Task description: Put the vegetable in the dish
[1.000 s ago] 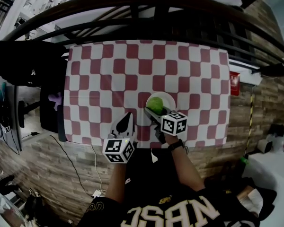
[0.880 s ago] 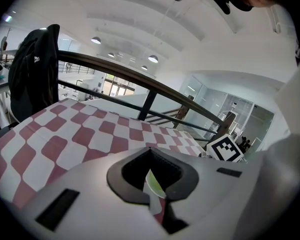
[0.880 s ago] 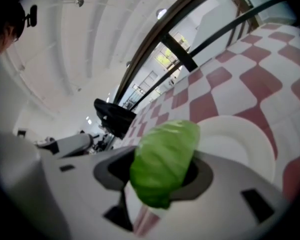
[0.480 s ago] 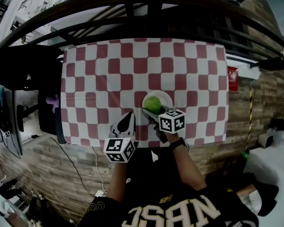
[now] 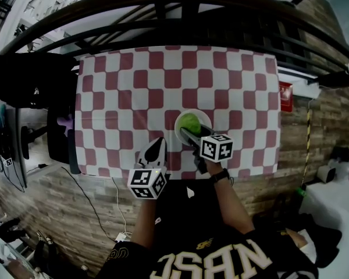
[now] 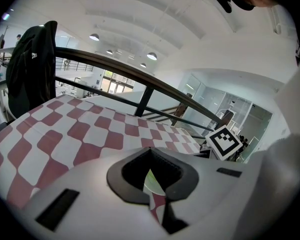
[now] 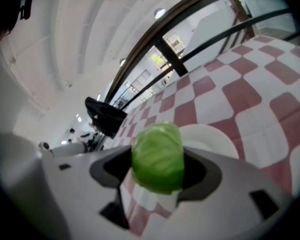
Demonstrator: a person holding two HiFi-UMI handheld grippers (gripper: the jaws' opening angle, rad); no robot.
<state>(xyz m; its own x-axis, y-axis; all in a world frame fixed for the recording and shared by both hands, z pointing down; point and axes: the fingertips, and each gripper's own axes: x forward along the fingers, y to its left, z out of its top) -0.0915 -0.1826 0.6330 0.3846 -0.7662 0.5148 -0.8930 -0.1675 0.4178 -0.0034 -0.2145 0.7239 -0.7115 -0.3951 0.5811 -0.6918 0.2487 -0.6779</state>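
A round green cabbage [image 5: 189, 122] rests in the small white dish [image 5: 201, 118] on the red-and-white checked table. My right gripper [image 5: 189, 133] reaches over the dish's near rim. Its jaws are opening, and the cabbage [image 7: 158, 157] sits between them with dark gaps showing on both sides. The dish [image 7: 210, 136] shows just behind the cabbage. My left gripper [image 5: 156, 150] hovers over the table's near edge to the left of the dish. It is shut with nothing in it, its jaws [image 6: 152, 184] meeting at a thin slit.
The checked tablecloth [image 5: 134, 97] spreads to the left and beyond the dish. A dark railing [image 5: 180, 4] curves past the far side. A black jacket [image 5: 23, 77] hangs at the left. The table's near edge lies just under both grippers.
The right gripper's jaws have spread apart around the cabbage, which now sits lower in the dish. The left gripper has stayed in place.
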